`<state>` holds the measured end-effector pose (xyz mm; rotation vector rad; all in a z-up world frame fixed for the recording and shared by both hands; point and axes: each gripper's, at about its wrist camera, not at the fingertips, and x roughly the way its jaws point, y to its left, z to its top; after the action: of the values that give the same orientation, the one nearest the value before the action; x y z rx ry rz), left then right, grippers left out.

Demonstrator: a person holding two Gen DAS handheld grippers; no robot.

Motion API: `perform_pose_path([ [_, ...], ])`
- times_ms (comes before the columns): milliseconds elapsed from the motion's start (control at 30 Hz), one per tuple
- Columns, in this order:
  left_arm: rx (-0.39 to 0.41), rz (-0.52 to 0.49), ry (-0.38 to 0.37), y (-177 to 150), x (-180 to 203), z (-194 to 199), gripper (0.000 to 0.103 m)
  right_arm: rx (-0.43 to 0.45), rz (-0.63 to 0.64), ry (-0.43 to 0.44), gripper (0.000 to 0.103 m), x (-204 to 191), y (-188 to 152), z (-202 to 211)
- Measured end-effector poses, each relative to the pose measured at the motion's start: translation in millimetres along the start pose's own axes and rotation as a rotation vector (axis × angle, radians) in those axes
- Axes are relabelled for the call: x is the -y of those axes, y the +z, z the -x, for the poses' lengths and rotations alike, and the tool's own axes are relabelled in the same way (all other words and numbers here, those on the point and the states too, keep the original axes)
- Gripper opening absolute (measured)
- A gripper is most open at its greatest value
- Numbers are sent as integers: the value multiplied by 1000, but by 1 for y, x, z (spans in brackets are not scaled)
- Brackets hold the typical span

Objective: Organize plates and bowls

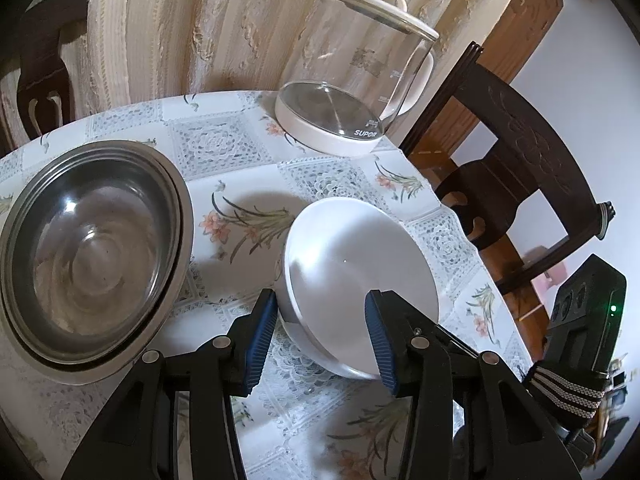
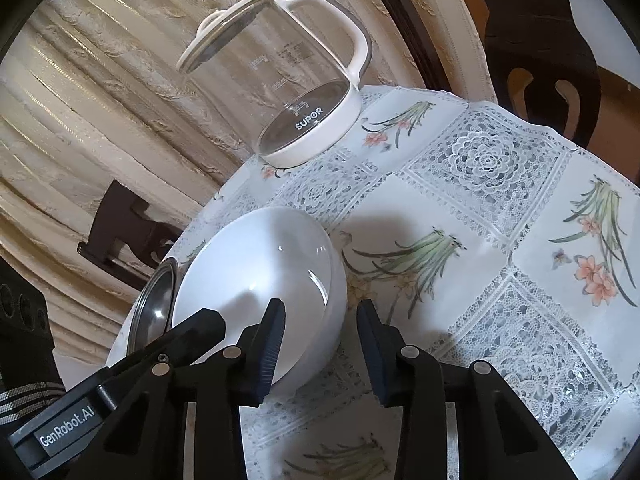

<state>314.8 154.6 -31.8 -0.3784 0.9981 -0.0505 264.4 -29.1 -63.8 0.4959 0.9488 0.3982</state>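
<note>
A white bowl (image 1: 360,280) stands tilted on the tabletop (image 1: 224,148) near its right edge, caught between two handheld grippers during a tidy-up of plates and bowls. The left gripper (image 1: 322,338) brackets the bowl's near rim with its blue-padded fingers (image 1: 260,340) set wide, one outside the wall and one over the inside; whether either pad touches cannot be told. From the opposite side the right gripper (image 2: 320,346) does the same, its fingers parted wide about the rim and not clamped. Just left of the bowl sit stacked steel plates (image 1: 92,256), the likely destination. The step in hand appears to be taking hold of the bowl; the next move calls for one gripper to close firmly on the rim, then lift and carry the bowl clear of the steel stack's edge before setting it down. A lace-and-flower patterned cloth covers the round tabletop. A glass kettle (image 1: 352,80) with a white base stands at the far edge, before cream curtains (image 1: 180,28). Dark wooden chairs (image 1: 516,156) ring the tabletop.
</note>
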Motion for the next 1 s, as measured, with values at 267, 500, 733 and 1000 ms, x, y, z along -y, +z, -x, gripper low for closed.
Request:
perform_pose_path([
  [267,0,-2,2,0,1,0,46,0,-1,4,38,1,0,0],
  [500,-8,9,8,-2,-4,-3,46,15,-35,22,37,11,4,5],
  [733,-19,24,19,-2,-8,-8,46,15,-82,69,42,17,7,5],
  [1000,-21,33,15,-2,-11,-10,46,21,-216,190,51,42,13,8],
])
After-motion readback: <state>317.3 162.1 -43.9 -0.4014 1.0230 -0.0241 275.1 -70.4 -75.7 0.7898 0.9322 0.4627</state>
